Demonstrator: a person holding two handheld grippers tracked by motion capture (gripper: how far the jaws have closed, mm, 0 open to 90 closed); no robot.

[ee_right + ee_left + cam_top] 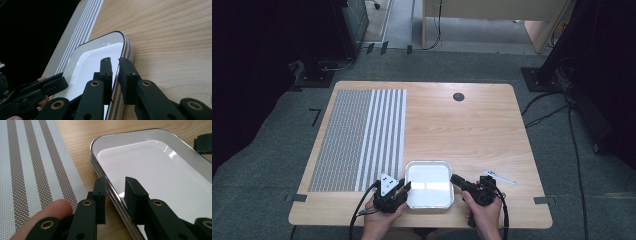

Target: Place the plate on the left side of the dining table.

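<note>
A shallow white tray (428, 163) with a shiny metal rim lies empty near the table's front edge. My left gripper (405, 186) sits at the tray's left side. In the left gripper view the tray (160, 170) has its rim running between the jaws of my left gripper (115, 182), one jaw outside and one inside, closed on it. My right gripper (455, 179) is at the tray's right side. In the right gripper view the two jaws of my right gripper (114, 60) stand close together, pinching the rim of the tray (92, 62).
A striped woven placemat (359, 137) covers the table's left part, just left of the tray. A small white stick-like object (499, 177) lies to the right of my right gripper. A dark round hole (458, 96) sits in the far tabletop. Bare wood lies beyond the tray.
</note>
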